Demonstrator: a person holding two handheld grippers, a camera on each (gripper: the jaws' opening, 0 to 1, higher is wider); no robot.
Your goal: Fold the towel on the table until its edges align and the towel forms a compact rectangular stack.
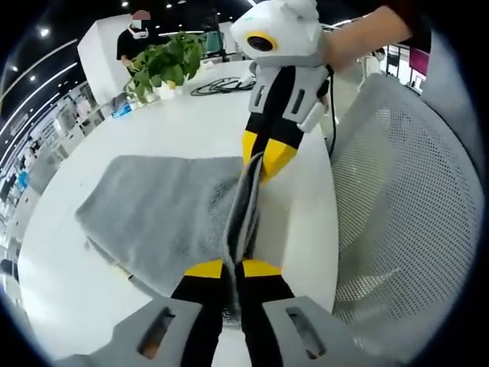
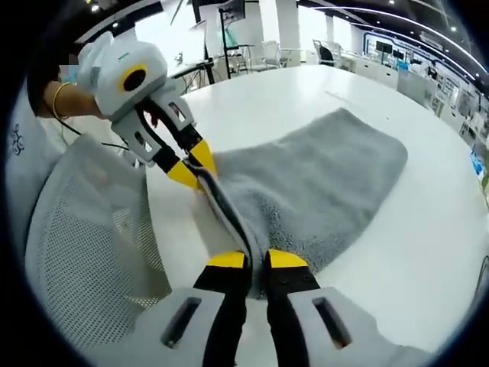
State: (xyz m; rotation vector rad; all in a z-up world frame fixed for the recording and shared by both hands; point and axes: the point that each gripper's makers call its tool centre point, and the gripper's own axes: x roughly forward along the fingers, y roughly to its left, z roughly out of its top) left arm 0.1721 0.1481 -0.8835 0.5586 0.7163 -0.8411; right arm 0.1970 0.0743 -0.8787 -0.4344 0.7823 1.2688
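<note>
While the grey towel (image 1: 164, 214) lay on the white table (image 1: 191, 122), the left gripper (image 1: 233, 269) and right gripper (image 2: 256, 260) each pinched its raised edge.

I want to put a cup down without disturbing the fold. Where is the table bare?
Bare table lies beyond the towel, on the side away from the chair, and between the towel and the plant. It is crowded at the chair-side edge, where the left gripper and right gripper pinch the towel's hem.
</note>
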